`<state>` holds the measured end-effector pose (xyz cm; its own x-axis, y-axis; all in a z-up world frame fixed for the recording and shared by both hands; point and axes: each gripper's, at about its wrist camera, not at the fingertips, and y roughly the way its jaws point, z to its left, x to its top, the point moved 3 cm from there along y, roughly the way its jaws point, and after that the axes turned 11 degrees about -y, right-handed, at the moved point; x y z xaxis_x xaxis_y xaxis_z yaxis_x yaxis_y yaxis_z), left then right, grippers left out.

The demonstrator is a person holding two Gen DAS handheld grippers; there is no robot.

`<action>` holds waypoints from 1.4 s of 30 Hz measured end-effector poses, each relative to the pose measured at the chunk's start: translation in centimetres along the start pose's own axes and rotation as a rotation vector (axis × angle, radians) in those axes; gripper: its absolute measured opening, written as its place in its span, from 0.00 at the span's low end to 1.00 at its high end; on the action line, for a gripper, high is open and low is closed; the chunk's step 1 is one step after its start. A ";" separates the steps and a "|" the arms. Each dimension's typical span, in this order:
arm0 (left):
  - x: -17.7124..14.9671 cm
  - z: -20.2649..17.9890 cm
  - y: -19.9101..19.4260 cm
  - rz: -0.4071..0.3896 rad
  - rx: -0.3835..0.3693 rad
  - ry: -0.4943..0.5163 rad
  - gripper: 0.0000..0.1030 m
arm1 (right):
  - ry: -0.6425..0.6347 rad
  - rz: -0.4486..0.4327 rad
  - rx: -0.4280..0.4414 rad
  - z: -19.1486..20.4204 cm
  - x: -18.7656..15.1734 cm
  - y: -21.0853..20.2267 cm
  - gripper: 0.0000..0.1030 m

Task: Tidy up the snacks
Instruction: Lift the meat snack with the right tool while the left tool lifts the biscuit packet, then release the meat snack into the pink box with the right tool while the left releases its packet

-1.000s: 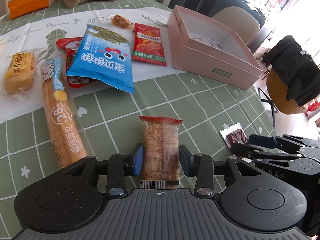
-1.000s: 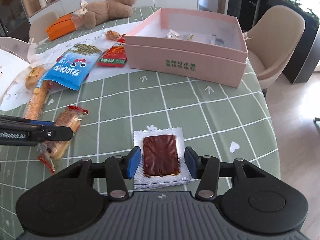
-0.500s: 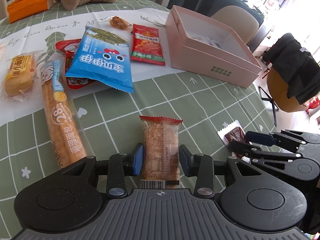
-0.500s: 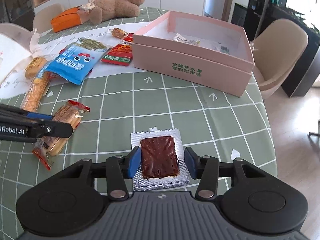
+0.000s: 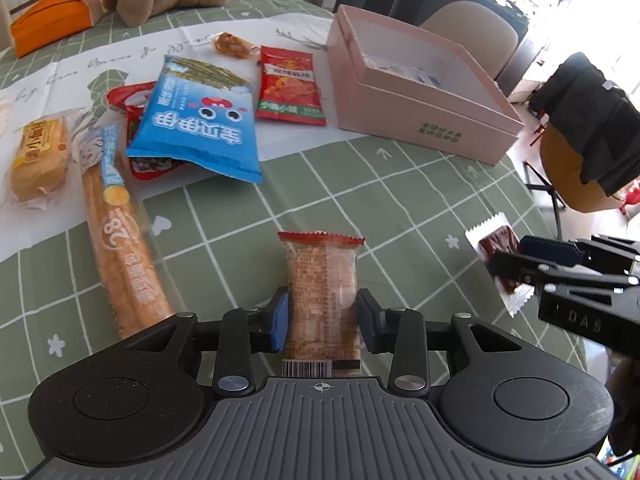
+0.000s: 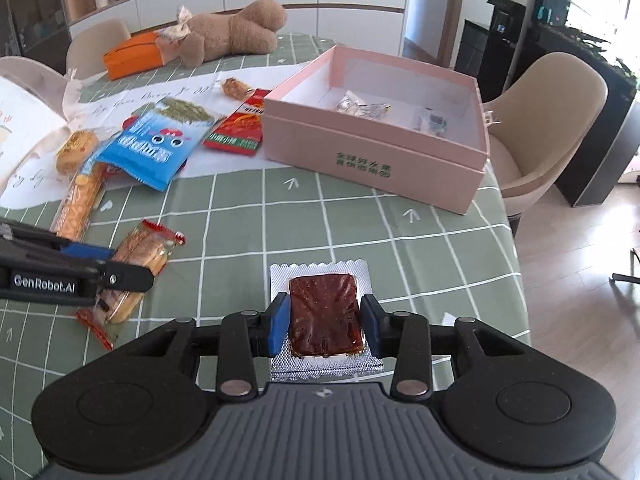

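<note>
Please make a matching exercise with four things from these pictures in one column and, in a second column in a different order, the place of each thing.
Things:
1. biscuit pack
2. dark red snack
3. silver wrapper
4. blue bag

Places:
A. inside the pink box
B. between the left gripper jaws
C. on the white paper, partly over a red packet
D. between the right gripper jaws

Pairs: 1-B, 2-D, 3-A, 4-C
</note>
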<state>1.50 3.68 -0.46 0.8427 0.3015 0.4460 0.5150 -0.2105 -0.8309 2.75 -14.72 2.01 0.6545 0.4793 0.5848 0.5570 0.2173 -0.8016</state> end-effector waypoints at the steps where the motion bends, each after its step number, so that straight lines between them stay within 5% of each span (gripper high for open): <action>1: -0.1 -0.2 0.0 -0.003 -0.008 0.003 0.39 | 0.006 0.003 -0.004 -0.3 0.1 -0.2 0.37; 4: 0.7 -0.9 -1.1 -0.032 -0.065 -0.008 0.39 | 0.026 -0.004 -0.008 -1.3 0.6 -1.0 0.37; 6: 3.1 -1.6 -3.0 -0.068 -0.166 -0.058 0.39 | 0.043 -0.021 -0.006 -2.2 1.5 -2.1 0.37; 13: 18.0 -8.4 -8.5 -0.215 -0.317 0.036 0.39 | 0.046 -0.252 -0.007 -8.5 12.7 -8.4 0.37; 16: 23.0 -11.1 -5.3 -0.140 -0.362 0.026 0.44 | 0.039 -0.252 -0.013 -11.2 16.6 -7.4 0.38; 19: 24.8 -12.0 2.2 -0.019 -0.214 0.052 0.40 | 0.040 -0.193 -0.044 -13.3 17.8 -4.0 0.62; 21: 24.2 -11.8 5.9 0.027 -0.152 0.092 0.40 | 0.040 -0.158 -0.058 -14.1 16.8 -2.2 0.62; 23: 23.9 -10.9 7.7 0.065 -0.172 0.075 0.40 | 0.041 -0.143 -0.044 -14.5 14.7 -0.7 0.62; 26: 25.5 -8.0 7.6 0.018 -0.179 0.043 0.41 | 0.048 -0.118 -0.036 -15.1 11.0 0.5 0.62; 29: 28.1 -3.1 8.0 -0.092 -0.018 -0.060 0.40 | 0.061 -0.079 -0.062 -15.5 7.9 1.9 0.62; 31: 29.2 0.1 10.2 -0.096 0.101 -0.122 0.40 | 0.083 -0.045 -0.068 -15.6 6.2 2.7 0.62; 34: 29.1 2.1 13.7 -0.053 0.173 -0.123 0.40 | 0.120 0.000 -0.039 -15.7 4.7 3.6 0.62; 38: 28.5 1.3 14.8 -0.077 0.193 -0.036 0.34 | 0.130 0.030 -0.059 -15.7 4.0 3.9 0.62; 42: 25.4 -1.5 14.3 0.008 0.132 0.099 0.27 | 0.167 0.043 -0.049 -15.4 3.8 3.6 0.62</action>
<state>30.52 6.94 -0.56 0.8615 0.2058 0.4642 0.4885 -0.0862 -0.8683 15.17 -25.21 3.27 0.7520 0.3382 0.5658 0.5481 0.1560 -0.8217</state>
